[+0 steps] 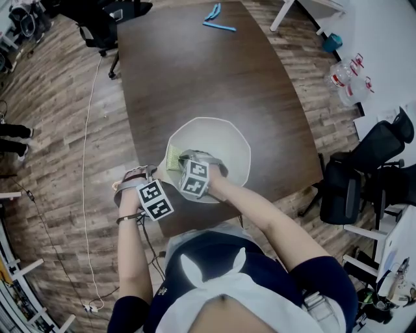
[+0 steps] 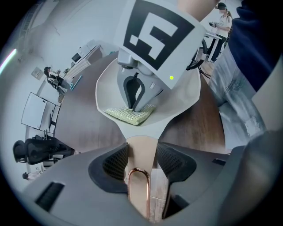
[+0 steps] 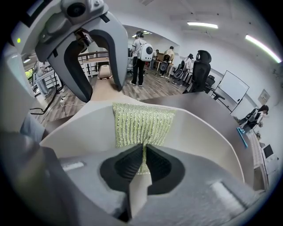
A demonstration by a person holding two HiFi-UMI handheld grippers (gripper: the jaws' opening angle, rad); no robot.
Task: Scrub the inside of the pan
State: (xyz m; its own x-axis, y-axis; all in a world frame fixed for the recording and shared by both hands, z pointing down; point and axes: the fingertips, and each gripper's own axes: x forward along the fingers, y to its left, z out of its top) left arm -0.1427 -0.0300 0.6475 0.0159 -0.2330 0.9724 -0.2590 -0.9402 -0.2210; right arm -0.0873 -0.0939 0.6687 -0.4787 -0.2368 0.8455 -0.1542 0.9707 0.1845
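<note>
Right claw (image 3: 142, 155): clenched on a yellow-green scouring pad (image 3: 141, 123), whose near edge is pinched between the two dark jaw faces.
Scouring pad: spread just ahead of the right claw's tips and laid on the inner surface of the pan (image 3: 208, 132).
Left claw (image 2: 141, 152): clamped on the pan's beige handle (image 2: 142, 141), with one jaw pressed to each side of it.
Copper loop (image 2: 138, 185): seen at the handle's end, behind the left claw's tips.
Pan: white, with an angular rim. Its bowl is found just beyond the left claw's tips and directly under the right claw, which is pointed down into it.
Claw to claw: the right claw is set inside the bowl and the left claw just outside the rim, near each other but apart.
Worktop (image 1: 195, 71): dark brown. The pan is carried at the edge nearest the person, beneath both claws.
Blue items (image 1: 218, 19): laid at the far end of the worktop, well apart from both claws.
Floor (image 1: 58, 130): wood planks, crossed by a white cable (image 1: 84, 149) out to the left of the left claw.
Right of the right claw, off the worktop: a black office chair (image 1: 374, 146) and clear bottles (image 1: 348, 78) are seen.
</note>
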